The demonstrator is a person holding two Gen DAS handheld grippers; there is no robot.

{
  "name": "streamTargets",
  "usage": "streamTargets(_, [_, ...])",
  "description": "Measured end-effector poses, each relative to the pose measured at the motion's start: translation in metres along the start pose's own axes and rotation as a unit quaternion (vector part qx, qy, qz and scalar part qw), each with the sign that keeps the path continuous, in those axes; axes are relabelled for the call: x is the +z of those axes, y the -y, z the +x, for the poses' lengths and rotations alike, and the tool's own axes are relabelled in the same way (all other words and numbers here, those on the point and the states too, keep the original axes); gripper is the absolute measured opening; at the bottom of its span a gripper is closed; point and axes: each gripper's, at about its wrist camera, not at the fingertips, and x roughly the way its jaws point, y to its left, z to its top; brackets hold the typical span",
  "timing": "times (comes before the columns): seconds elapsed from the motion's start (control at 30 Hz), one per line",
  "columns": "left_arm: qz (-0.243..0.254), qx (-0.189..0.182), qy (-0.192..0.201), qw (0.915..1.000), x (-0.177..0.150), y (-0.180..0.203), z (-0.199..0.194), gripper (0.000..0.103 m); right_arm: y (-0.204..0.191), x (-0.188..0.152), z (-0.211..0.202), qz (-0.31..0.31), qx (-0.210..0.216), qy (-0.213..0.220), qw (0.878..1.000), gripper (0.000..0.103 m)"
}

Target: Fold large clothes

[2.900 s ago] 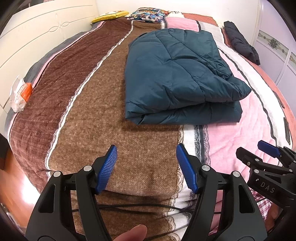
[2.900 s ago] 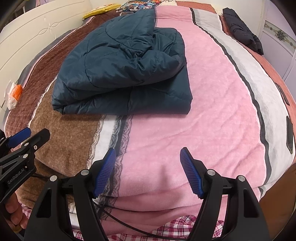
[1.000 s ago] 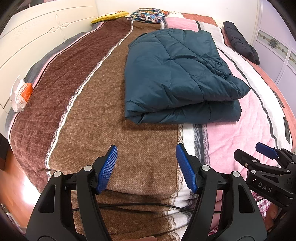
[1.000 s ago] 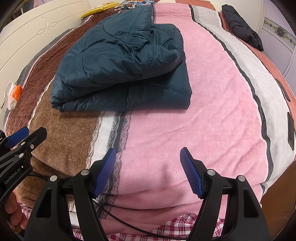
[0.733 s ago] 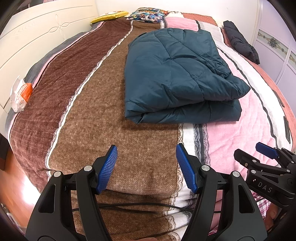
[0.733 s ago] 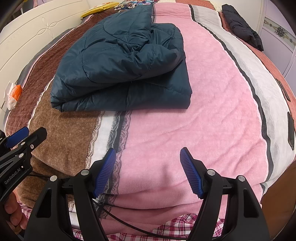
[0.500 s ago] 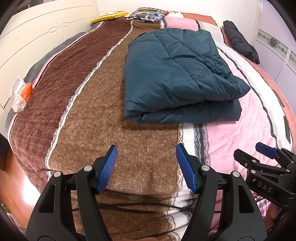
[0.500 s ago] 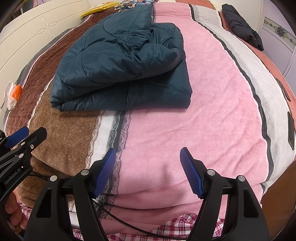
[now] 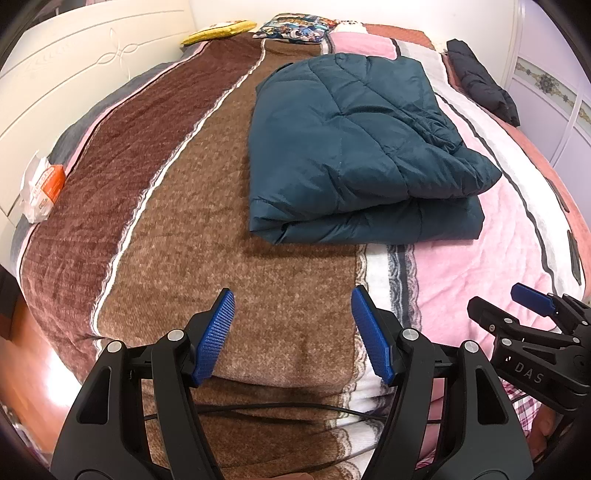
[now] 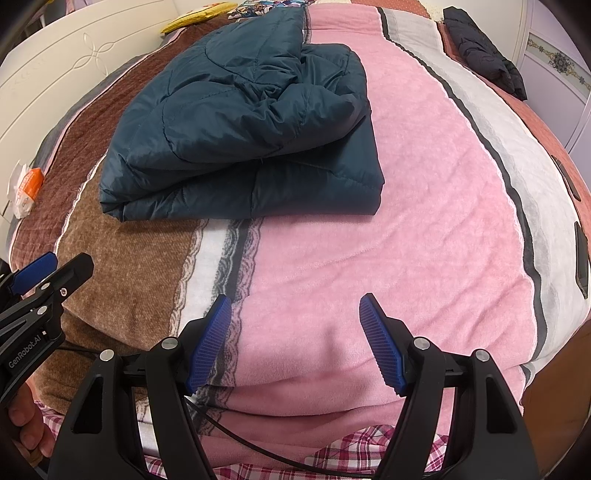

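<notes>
A dark teal quilted jacket (image 9: 354, 147) lies folded into a thick bundle in the middle of the striped bed; it also shows in the right wrist view (image 10: 243, 129). My left gripper (image 9: 293, 328) is open and empty, held over the brown stripe at the near bed edge, well short of the jacket. My right gripper (image 10: 295, 336) is open and empty over the pink stripe, also short of the jacket. Each gripper shows at the edge of the other's view.
The striped blanket (image 9: 155, 206) covers the bed. A black garment (image 9: 480, 81) lies at the far right edge. Pillows (image 9: 291, 27) sit at the head. A white and orange packet (image 9: 42, 188) lies at the left edge. A white headboard panel (image 9: 74, 70) stands left.
Almost nothing has changed. Both grippers stay open near the bed edge, and the folded jacket has not moved.
</notes>
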Motion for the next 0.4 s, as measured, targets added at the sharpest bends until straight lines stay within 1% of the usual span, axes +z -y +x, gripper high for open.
streamTargets(0.4, [0.003,0.001,-0.005,1.0000,0.0005,-0.0045,0.0042,0.066,-0.0003,-0.0015,0.0009,0.000,0.000,-0.001,1.000,0.071])
